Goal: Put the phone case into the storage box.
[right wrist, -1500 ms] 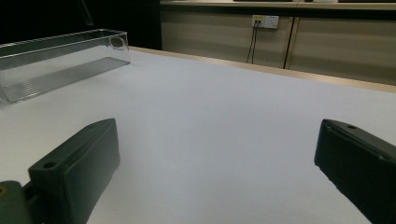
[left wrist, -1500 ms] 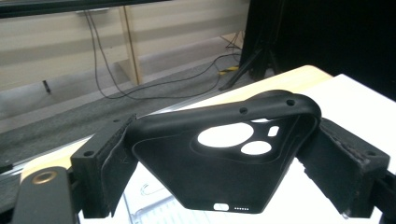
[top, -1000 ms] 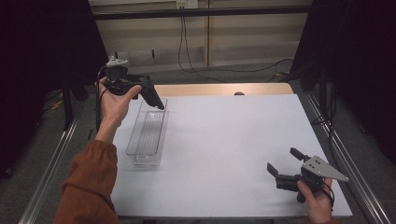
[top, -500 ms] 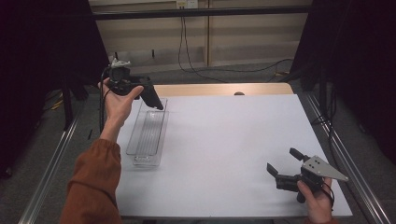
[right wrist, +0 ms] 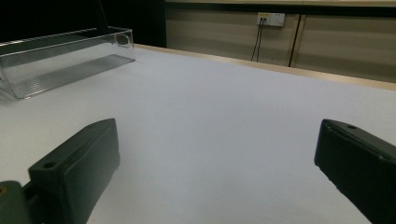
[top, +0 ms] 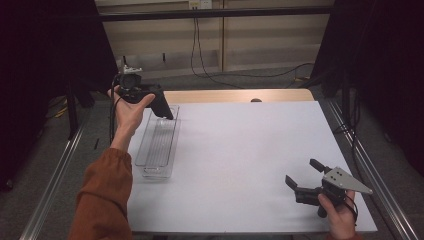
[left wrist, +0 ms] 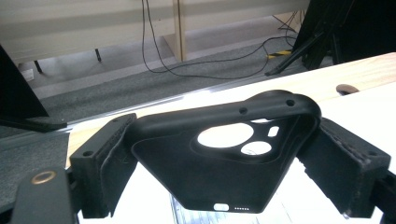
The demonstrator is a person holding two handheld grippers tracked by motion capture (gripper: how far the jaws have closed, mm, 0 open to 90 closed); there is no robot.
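A black phone case (left wrist: 229, 156) with camera cut-outs is clamped between the jaws of my left gripper (left wrist: 219, 163). In the high view the left gripper (top: 150, 100) holds the phone case (top: 161, 105) in the air over the far end of a clear plastic tray (top: 159, 145). My right gripper (top: 306, 179) rests low at the table's near right, jaws wide apart and nothing between them. From the right gripper (right wrist: 215, 172) view, white tabletop lies ahead and the clear tray (right wrist: 60, 65) sits far off at the left.
The white table top (top: 240, 150) has a wooden strip (top: 240, 95) along its far edge. Metal rails (top: 55, 170) run along both sides of the table. Cables (top: 210, 65) trail on the floor behind.
The left hand with the phone case has lifted slightly and tilted; the case now hangs over the tray's far end. The right gripper has stayed put.
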